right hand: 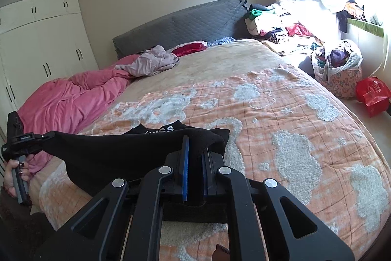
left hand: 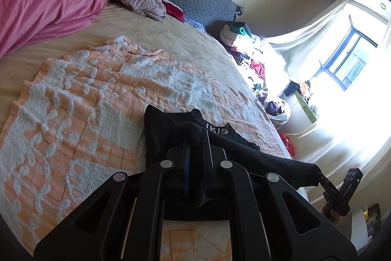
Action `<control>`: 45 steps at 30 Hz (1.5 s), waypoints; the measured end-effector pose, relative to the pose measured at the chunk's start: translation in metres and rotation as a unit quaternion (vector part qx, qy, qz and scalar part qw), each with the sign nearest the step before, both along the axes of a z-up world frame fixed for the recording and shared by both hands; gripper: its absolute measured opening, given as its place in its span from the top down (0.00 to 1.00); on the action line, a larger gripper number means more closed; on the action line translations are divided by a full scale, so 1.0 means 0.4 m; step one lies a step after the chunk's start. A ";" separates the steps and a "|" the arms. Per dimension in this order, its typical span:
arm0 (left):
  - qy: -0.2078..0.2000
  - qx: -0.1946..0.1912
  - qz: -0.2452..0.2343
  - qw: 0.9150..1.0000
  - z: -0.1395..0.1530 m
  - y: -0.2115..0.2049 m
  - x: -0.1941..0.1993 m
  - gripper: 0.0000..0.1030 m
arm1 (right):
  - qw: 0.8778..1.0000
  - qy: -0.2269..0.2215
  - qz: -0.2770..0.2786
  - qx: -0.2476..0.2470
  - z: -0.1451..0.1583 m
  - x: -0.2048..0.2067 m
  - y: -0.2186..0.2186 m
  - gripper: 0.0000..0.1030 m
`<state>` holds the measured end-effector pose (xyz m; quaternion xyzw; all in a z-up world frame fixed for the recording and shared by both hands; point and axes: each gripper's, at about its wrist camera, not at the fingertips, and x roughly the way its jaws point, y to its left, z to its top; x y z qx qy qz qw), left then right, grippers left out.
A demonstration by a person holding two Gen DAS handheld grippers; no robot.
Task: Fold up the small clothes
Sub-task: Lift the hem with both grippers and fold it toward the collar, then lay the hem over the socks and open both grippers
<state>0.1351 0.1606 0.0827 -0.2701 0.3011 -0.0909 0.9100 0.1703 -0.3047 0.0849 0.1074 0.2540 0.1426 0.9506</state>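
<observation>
While the black garment is being stretched above the orange blanket, one end is being clamped by the left gripper, the other by the right gripper. Lowering toward twelve o'clock is judged next, for flattening.

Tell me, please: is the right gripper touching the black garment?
Touching. In the right wrist view the right gripper has its fingers closed on a fold of the black garment; the cloth passes between the blue pads.

Grey headboard, cream wardrobe, sunlit curtained window.
</observation>
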 end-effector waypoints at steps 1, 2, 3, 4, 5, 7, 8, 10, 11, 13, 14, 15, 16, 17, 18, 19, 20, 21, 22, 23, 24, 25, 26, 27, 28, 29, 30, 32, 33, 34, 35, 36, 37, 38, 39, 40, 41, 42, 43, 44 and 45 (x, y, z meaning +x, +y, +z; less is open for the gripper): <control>0.002 -0.002 0.002 1.000 -0.004 0.003 0.009 0.98 | 1.000 0.002 -0.001 0.000 -0.002 0.011 0.000 0.93; 0.004 -0.004 0.005 1.000 -0.011 0.006 0.022 0.98 | 1.000 0.005 0.000 0.000 -0.006 0.027 0.002 0.93; 0.007 -0.005 0.008 1.000 -0.019 0.009 0.033 0.98 | 1.000 0.008 0.002 -0.002 -0.009 0.039 0.004 0.93; 0.010 -0.006 0.009 1.000 -0.026 0.011 0.041 0.98 | 1.000 0.011 0.003 -0.005 -0.013 0.051 0.008 0.93; 0.013 -0.005 0.011 1.000 -0.034 0.013 0.051 0.98 | 1.000 0.016 0.003 -0.008 -0.019 0.067 0.013 0.93; 0.019 -0.004 0.013 1.000 -0.047 0.016 0.068 0.98 | 1.000 0.024 0.004 -0.012 -0.029 0.092 0.019 0.93; 0.022 -0.003 0.013 1.000 -0.054 0.018 0.078 0.98 | 1.000 0.027 0.003 -0.013 -0.034 0.107 0.022 0.93; 0.026 0.001 0.016 1.000 -0.065 0.019 0.095 0.98 | 0.999 0.033 0.000 -0.012 -0.044 0.134 0.023 0.93; 0.029 0.003 0.017 0.999 -0.073 0.020 0.105 0.98 | 0.999 0.038 -0.001 -0.009 -0.051 0.151 0.024 0.93; 0.035 0.006 0.019 0.999 -0.089 0.022 0.124 0.98 | 0.999 0.047 -0.005 -0.004 -0.063 0.179 0.021 0.93; 0.038 0.008 0.021 0.999 -0.098 0.023 0.131 0.98 | 0.999 0.054 -0.007 -0.001 -0.073 0.196 0.019 0.93; 0.040 0.009 0.021 0.999 -0.106 0.024 0.137 0.98 | 0.998 0.059 -0.009 0.002 -0.082 0.209 0.019 0.93; 0.041 0.008 0.022 0.999 -0.116 0.025 0.145 0.98 | 0.998 0.062 -0.011 0.004 -0.089 0.218 0.019 0.93; 0.043 0.007 0.023 0.999 -0.127 0.026 0.151 0.98 | 0.998 0.067 -0.013 0.008 -0.102 0.230 0.019 0.93; 0.045 0.005 0.025 0.999 -0.137 0.028 0.156 0.98 | 0.997 0.070 -0.014 0.010 -0.113 0.238 0.018 0.93; 0.047 0.004 0.026 0.999 -0.143 0.028 0.160 0.98 | 0.997 0.073 -0.015 0.012 -0.120 0.243 0.018 0.93; 0.049 0.005 0.026 0.998 -0.151 0.029 0.164 0.98 | 0.997 0.076 -0.017 0.014 -0.132 0.251 0.018 0.93; 0.052 0.007 0.027 0.998 -0.156 0.028 0.167 0.98 | 0.997 0.079 -0.018 0.015 -0.142 0.257 0.017 0.93; 0.054 0.010 0.027 0.998 -0.162 0.027 0.170 0.98 | 0.996 0.081 -0.019 0.015 -0.150 0.262 0.018 0.93; 0.056 0.013 0.027 0.998 -0.166 0.027 0.173 0.98 | 0.996 0.084 -0.021 0.015 -0.161 0.268 0.016 0.93; 0.058 0.016 0.028 0.998 -0.169 0.026 0.176 0.98 | 0.996 0.087 -0.022 0.016 -0.169 0.274 0.015 0.93; 0.059 0.019 0.028 0.998 -0.172 0.025 0.179 0.98 | 0.995 0.090 -0.023 0.018 -0.176 0.278 0.015 0.93; 0.060 0.021 0.029 0.998 -0.175 0.025 0.181 0.98 | 0.995 0.094 -0.024 0.020 -0.184 0.284 0.014 0.93; 0.061 0.023 0.030 0.997 -0.177 0.024 0.183 0.98 | 0.995 0.097 -0.026 0.019 -0.190 0.289 0.015 0.93; 0.062 0.028 0.030 0.997 -0.179 0.022 0.184 0.98 | 0.995 0.099 -0.027 0.017 -0.194 0.292 0.016 0.93; 0.062 0.030 0.031 0.997 -0.182 0.019 0.185 0.98 | 0.994 0.102 -0.029 0.016 -0.200 0.294 0.017 0.93; 0.063 0.032 0.031 0.997 -0.183 0.017 0.186 0.97 | 0.994 0.105 -0.028 0.013 -0.204 0.295 0.019 0.91; 0.064 0.034 0.031 0.997 -0.184 0.015 0.183 0.96 | 0.994 0.108 -0.031 0.006 -0.210 0.295 0.022 0.87; 0.063 0.033 0.033 0.997 -0.183 0.015 0.182 0.94 | 0.993 0.109 -0.036 0.001 -0.211 0.294 0.023 0.74; 0.061 0.036 0.035 0.997 -0.179 0.015 0.179 0.92 | 0.993 0.107 -0.046 -0.009 -0.210 0.290 0.023 0.64; 0.059 0.046 0.042 0.996 -0.174 0.013 0.173 0.81 | 0.993 0.101 -0.056 -0.020 -0.207 0.282 0.021 0.52; 0.056 0.056 0.049 0.996 -0.168 0.013 0.169 0.70 | 0.993 0.096 -0.059 -0.024 -0.202 0.275 0.020 0.52; 0.052 0.065 0.054 0.995 -0.159 0.012 0.161 0.70 | 0.994 0.092 -0.060 -0.025 -0.197 0.267 0.018 0.52; 0.046 0.069 0.055 0.995 -0.150 0.011 0.153 0.70 | 0.994 0.084 -0.059 -0.024 -0.187 0.254 0.015 0.52; 0.040 0.073 0.054 0.995 -0.142 0.008 0.146 0.70 | 0.995 0.077 -0.056 -0.025 -0.179 0.244 0.014 0.52; 0.033 0.085 0.053 0.994 -0.130 -0.002 0.136 0.69 | 0.996 0.067 -0.051 -0.028 -0.168 0.230 0.017 0.52; 0.028 0.096 0.050 0.994 -0.121 -0.013 0.127 0.69 | 0.997 0.059 -0.044 -0.033 -0.159 0.218 0.023 0.52; 0.024 0.101 0.045 0.994 -0.115 -0.024 0.120 0.69 | 0.997 0.051 -0.034 -0.041 -0.151 0.204 0.033 0.52; 0.021 0.105 0.034 0.994 -0.111 -0.038 0.113 0.69 | 0.997 0.046 -0.025 -0.049 -0.144 0.193 0.044 0.53; 0.020 0.109 0.023 0.994 -0.109 -0.053 0.107 0.69 | 0.997 0.042 -0.011 -0.059 -0.140 0.180 0.060 0.54; 0.020 0.114 0.011 0.993 -0.109 -0.070 0.101 0.69 | 0.997 0.041 0.002 -0.068 -0.138 0.170 0.076 0.55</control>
